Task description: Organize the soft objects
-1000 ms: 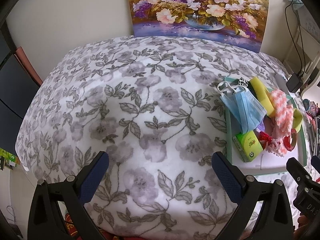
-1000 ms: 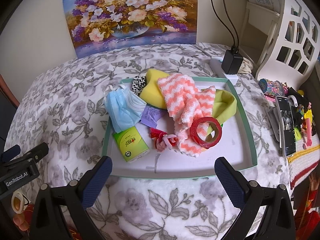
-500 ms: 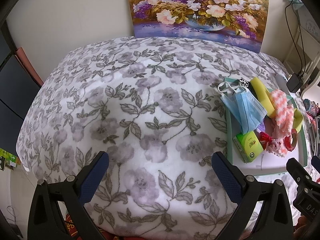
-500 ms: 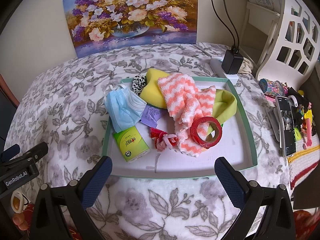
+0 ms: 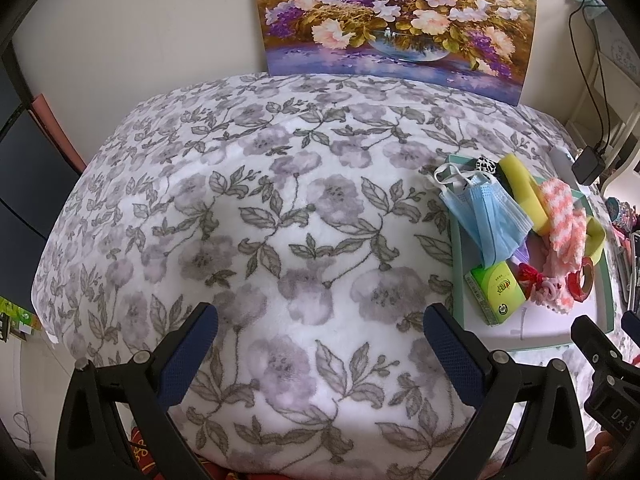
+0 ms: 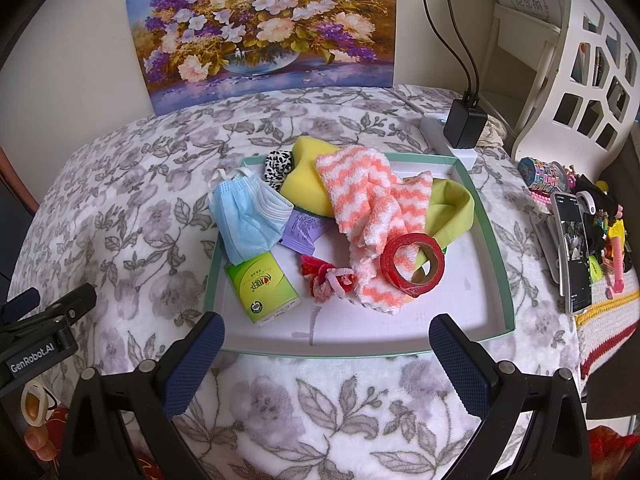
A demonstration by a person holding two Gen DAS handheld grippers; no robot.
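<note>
Both grippers, left gripper and right gripper, I hold spread wide and empty above the floral blanket. Ahead of my right one, the tray holds the blue face mask, striped fuzzy sock and tissue pack.

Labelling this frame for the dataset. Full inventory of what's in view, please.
tray: 1, white with green rim, on the blanket
face mask: 1, light blue, tray's left edge
tissue pack: 1, green, front left in tray
sponge: 1, yellow, back of tray
fuzzy cloth: 1, orange and white, tray centre
tape roll: 1, red, on the cloth
scrunchie: 1, red and pink, beside the tissue pack
purple packet: 1, under the mask's edge
blanket: 1, grey floral
painting: 1, flowers, against wall
charger: 1, black, behind tray
phone: 1, right of tray
left gripper: open, over bare blanket
right gripper: open, before tray
</note>
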